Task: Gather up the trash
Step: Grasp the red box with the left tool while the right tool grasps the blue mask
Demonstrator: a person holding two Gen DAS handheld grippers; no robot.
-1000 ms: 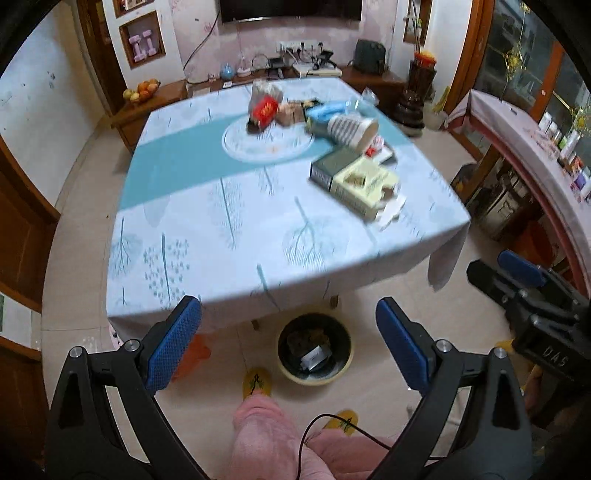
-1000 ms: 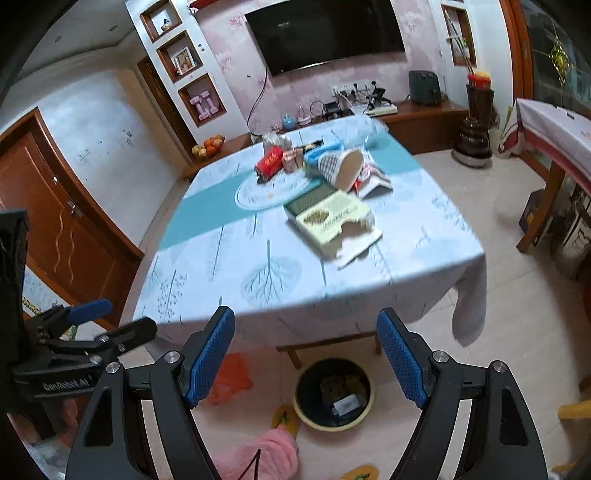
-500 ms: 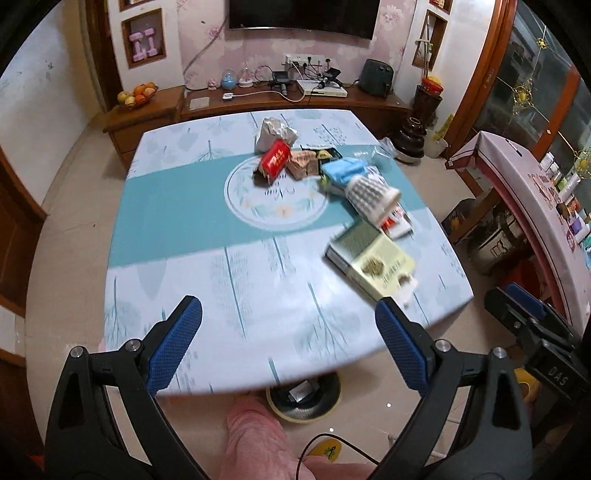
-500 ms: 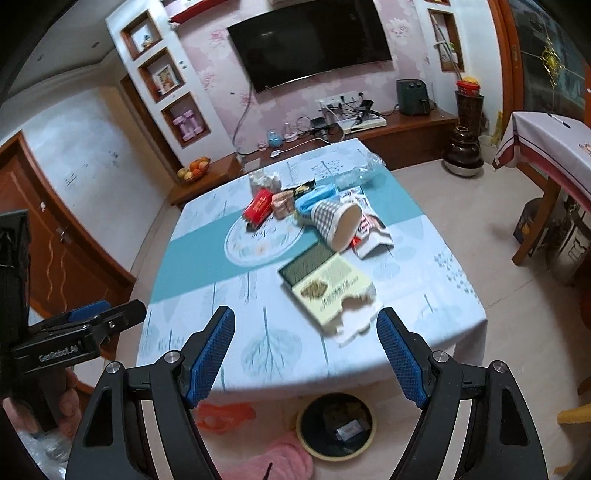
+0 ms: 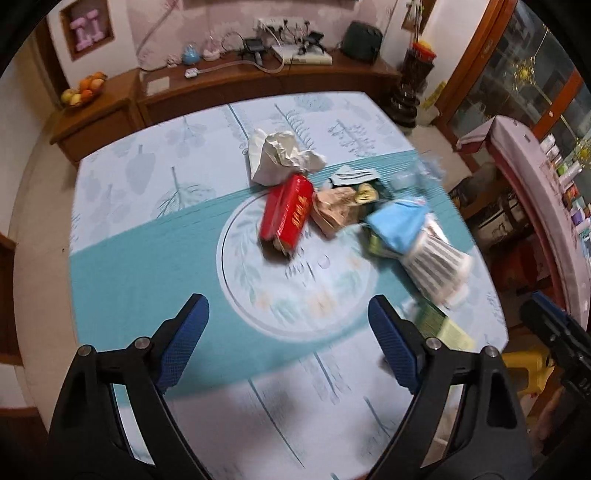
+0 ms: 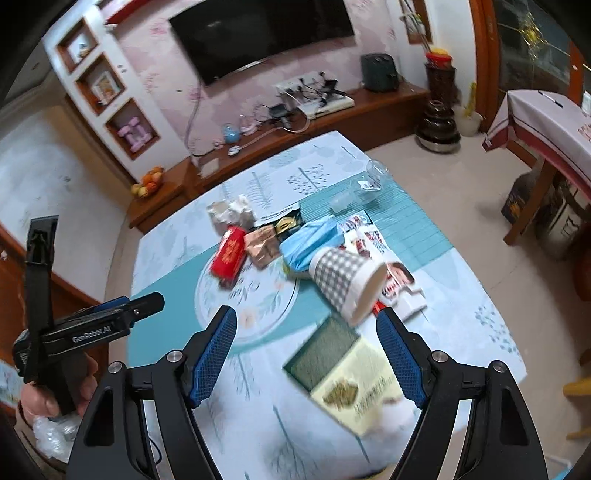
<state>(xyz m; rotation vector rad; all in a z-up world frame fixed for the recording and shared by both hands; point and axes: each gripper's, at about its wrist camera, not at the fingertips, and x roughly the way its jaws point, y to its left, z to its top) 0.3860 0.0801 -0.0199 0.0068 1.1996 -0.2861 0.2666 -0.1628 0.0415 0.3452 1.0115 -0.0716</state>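
A heap of trash lies on the table [image 5: 129, 258] with the teal cloth. It holds a red packet [image 5: 286, 218] [image 6: 229, 256], a crumpled white bag [image 5: 280, 155], a brown wrapper [image 5: 334, 210], a blue bag [image 5: 397, 225], a checked paper cup [image 6: 345, 278] on its side, a green and yellow box [image 6: 347, 373], printed leaflets [image 6: 388, 266] and a clear bottle [image 6: 365, 184]. My left gripper [image 5: 286, 301] hovers over the round print, short of the red packet; its jaws are closing with nothing between them. My right gripper [image 6: 306, 314] stands open above the box and cup, holding nothing.
A wooden sideboard [image 5: 258, 74] with cables and a fruit bowl [image 5: 83, 90] runs along the far wall under a TV [image 6: 258, 33]. A second covered table [image 6: 546, 118] stands to the right. A hand holds the left gripper's body [image 6: 92, 328] at the table's left edge.
Both grippers have swept forward from above the floor bin to over the table. The bin has dropped out of view and the trash heap is now close ahead.
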